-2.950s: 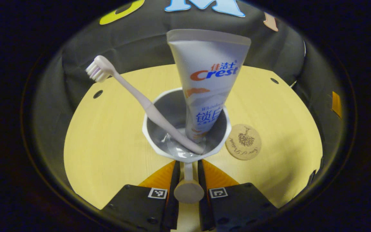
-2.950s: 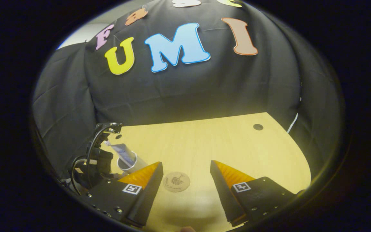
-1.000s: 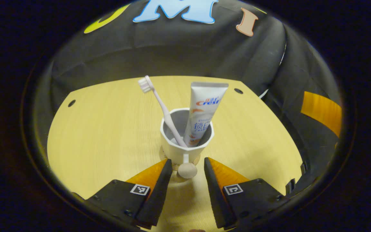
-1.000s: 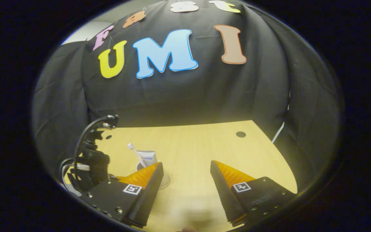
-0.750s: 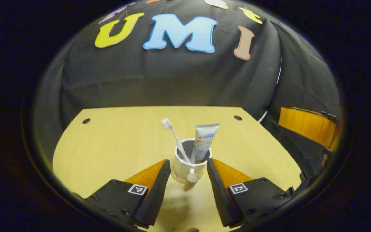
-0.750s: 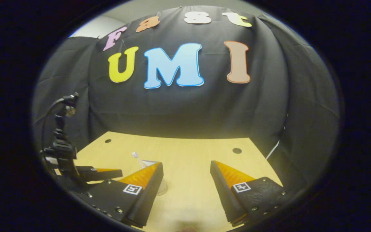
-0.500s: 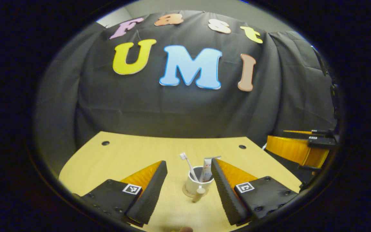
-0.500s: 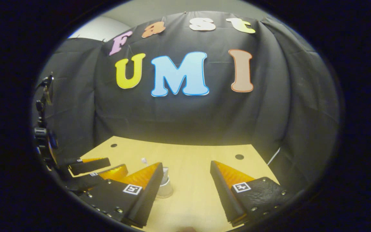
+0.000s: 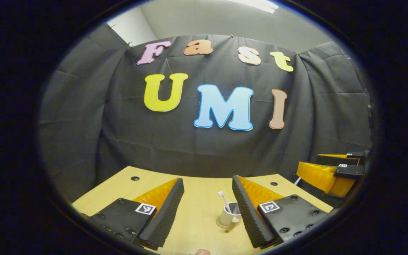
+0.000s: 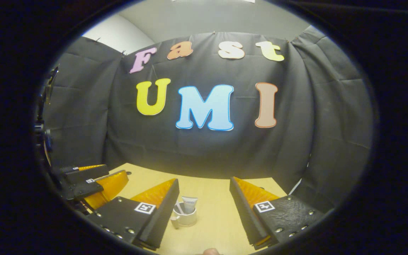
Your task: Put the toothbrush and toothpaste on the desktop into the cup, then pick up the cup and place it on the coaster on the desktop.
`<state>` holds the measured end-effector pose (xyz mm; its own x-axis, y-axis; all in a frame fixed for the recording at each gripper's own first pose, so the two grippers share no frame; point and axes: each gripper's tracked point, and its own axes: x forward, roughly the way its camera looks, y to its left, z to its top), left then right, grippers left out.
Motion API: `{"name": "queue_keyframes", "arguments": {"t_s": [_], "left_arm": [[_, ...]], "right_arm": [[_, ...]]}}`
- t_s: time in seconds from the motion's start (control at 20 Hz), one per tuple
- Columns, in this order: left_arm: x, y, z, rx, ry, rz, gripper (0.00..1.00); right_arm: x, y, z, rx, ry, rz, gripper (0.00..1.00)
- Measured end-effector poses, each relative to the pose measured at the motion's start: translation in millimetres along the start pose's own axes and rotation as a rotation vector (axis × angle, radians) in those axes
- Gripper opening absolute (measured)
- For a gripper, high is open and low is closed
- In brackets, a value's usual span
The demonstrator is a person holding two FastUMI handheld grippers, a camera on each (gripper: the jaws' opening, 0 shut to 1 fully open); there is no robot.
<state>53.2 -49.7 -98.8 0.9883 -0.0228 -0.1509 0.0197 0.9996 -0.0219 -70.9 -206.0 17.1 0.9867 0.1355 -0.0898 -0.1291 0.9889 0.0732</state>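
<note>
Left gripper view looks across a pale wooden desktop [image 9: 197, 198] toward the booth's black cloth wall. The left gripper [image 9: 207, 212] shows at the bottom, its two orange-faced fingers spread wide with nothing between them. Beyond the fingertips, a little toward the right-hand finger, stands the white cup [image 9: 229, 216]. It sits upright on the round coaster [image 9: 221, 224], whose edge peeks out at its base. The toothbrush [image 9: 223, 200] rises from the cup, bristles up, leaning away from the right-hand finger. A small knobbed handle on the cup's near side points back toward the camera. At the far right edge of this view the other gripper's orange fingers hang beside the desktop, well apart from the cup.

Right gripper view shows the right gripper [image 10: 204, 209], also spread wide and empty. From here the cup [image 10: 184, 216] stands just beside the left-hand finger, with the toothpaste [image 10: 189, 204] upright inside it, flat end up, and the toothbrush handle next to it. The left gripper [image 10: 94, 182] appears at the left edge, near the desktop's corner.

Judging from this, both items are in the cup and the cup is on the coaster, so the task looks complete. The cup lies ahead of both grippers and clear of them; neither seems clearly nearer.
</note>
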Motion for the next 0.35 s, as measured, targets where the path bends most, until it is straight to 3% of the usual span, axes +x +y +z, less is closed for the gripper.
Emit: {"name": "queue_keyframes", "arguments": {"t_s": [0.2, 0.25, 0.35], "left_arm": [[2.2, 9.6, 14.1, -0.004, -0.048, -0.015, 0.9], [2.5, 10.4, 16.6, 0.001, -0.052, -0.015, 0.96], [2.2, 9.9, 22.1, 0.012, -0.061, -0.021, 0.96]], "right_arm": [[-5.0, 7.3, -0.6, 0.001, 0.002, -0.042, 0.88], [-4.2, 8.7, -2.5, 0.007, 0.009, -0.048, 0.88], [-4.0, 11.2, -5.6, 0.022, 0.018, -0.058, 0.88]]}}
